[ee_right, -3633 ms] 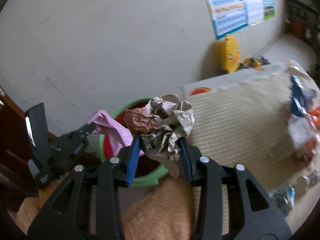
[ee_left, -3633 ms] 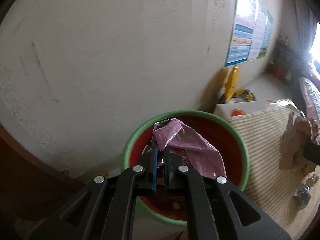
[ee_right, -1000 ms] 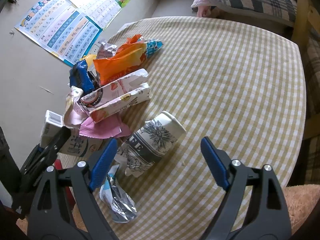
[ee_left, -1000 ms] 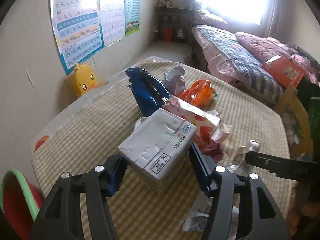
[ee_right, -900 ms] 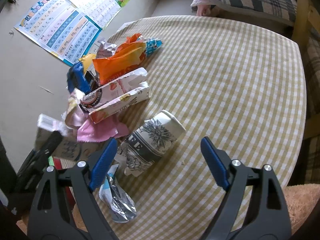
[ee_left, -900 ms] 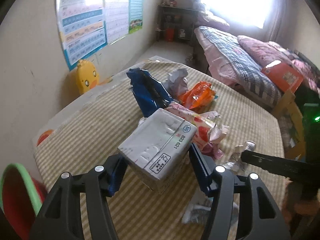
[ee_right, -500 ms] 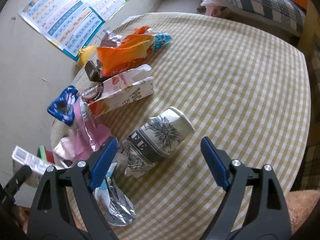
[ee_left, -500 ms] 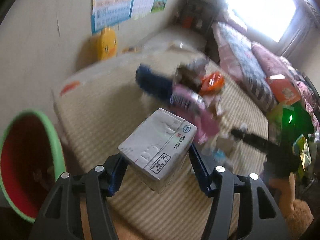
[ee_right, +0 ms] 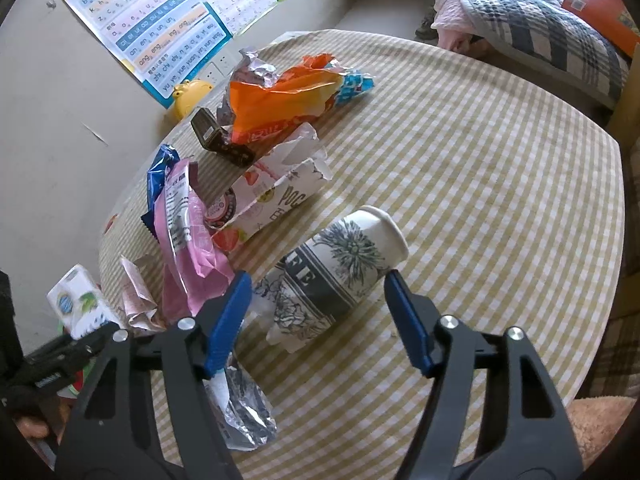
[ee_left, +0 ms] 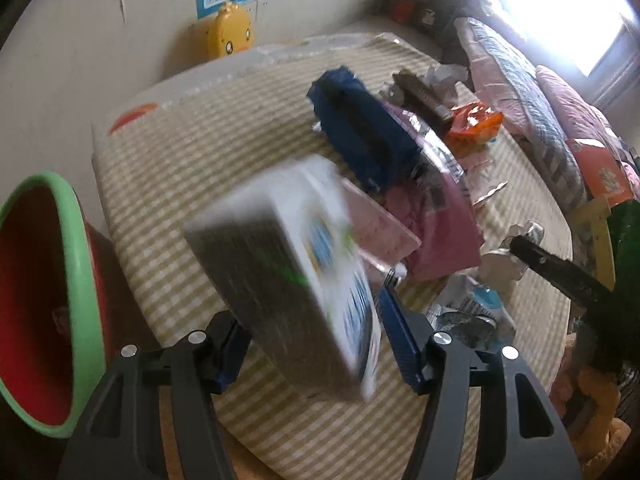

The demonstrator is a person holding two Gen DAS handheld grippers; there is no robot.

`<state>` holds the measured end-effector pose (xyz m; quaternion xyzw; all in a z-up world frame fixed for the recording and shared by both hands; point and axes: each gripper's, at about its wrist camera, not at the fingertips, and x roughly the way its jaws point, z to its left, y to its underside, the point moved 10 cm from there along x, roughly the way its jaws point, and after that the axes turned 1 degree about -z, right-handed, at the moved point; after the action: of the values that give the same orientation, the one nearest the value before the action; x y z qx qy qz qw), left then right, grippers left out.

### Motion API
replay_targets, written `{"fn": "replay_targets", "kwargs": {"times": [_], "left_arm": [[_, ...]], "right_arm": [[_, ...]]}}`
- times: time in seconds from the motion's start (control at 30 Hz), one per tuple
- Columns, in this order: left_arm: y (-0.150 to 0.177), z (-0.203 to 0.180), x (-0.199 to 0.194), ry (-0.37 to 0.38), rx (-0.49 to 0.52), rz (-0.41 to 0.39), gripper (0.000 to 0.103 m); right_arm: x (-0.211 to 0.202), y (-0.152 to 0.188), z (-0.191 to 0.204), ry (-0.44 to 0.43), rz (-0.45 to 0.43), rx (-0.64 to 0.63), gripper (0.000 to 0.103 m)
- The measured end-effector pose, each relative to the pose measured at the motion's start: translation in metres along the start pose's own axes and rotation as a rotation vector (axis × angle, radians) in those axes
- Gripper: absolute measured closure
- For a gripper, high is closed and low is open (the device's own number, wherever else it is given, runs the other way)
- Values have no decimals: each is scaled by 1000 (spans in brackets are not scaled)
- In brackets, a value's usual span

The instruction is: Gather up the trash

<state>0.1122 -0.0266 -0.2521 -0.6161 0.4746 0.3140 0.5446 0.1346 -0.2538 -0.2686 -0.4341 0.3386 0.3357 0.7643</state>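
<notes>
A white milk carton [ee_left: 280,272] sits between the pads of my left gripper [ee_left: 316,344], which is shut on it; the carton is blurred and tipped over to one side. It hangs above the table's near edge, right of the green-rimmed red bin [ee_left: 76,260]. The right wrist view shows the same carton [ee_right: 76,304] at the left gripper's [ee_right: 80,344] tips. A floral paper cup [ee_right: 336,276] lies on its side on the checked table [ee_right: 500,160]. My right gripper [ee_right: 316,312] straddles it with its jaws closing, and the pads are not pressing on it.
A heap of trash lies behind the cup: pink wrapper [ee_right: 188,232], strawberry box [ee_right: 272,200], orange bag [ee_right: 280,108], blue wrapper [ee_left: 360,136]. Crumpled foil [ee_right: 244,412] lies under the right gripper. A yellow duck toy [ee_left: 230,36] stands by the wall, a bed [ee_right: 540,20] beyond the table.
The left gripper carried the carton off the heap toward the bin side, and the carton twisted between the pads. The right jaws narrowed around the cup.
</notes>
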Motion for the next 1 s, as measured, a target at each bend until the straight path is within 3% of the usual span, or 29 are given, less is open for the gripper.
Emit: {"fn": "replay_targets", "kwargs": {"times": [0.17, 0.43, 0.8, 0.87, 0.93, 0.97, 1.0], "left_arm": [[6, 5, 5, -2, -38, 6, 45], [2, 10, 1, 15, -70, -21, 54], [-14, 8, -51, -31, -15, -178, 58], [-17, 5, -61, -31, 1, -206, 59], [-18, 4, -68, -21, 6, -221, 59], [-19, 2, -71, -15, 8, -227, 59], [-20, 1, -76, -9, 13, -237, 59]], "right_arm": [[0, 0, -6, -17, 5, 47, 31], [0, 2, -12, -37, 15, 98, 27], [-1, 5, -8, 0, 16, 51, 23], [-2, 5, 2, -6, 14, 12, 35], [-4, 5, 9, 1, 10, -27, 41], [-6, 6, 14, 1, 5, -51, 52], [-9, 6, 17, -1, 3, -58, 56]]}}
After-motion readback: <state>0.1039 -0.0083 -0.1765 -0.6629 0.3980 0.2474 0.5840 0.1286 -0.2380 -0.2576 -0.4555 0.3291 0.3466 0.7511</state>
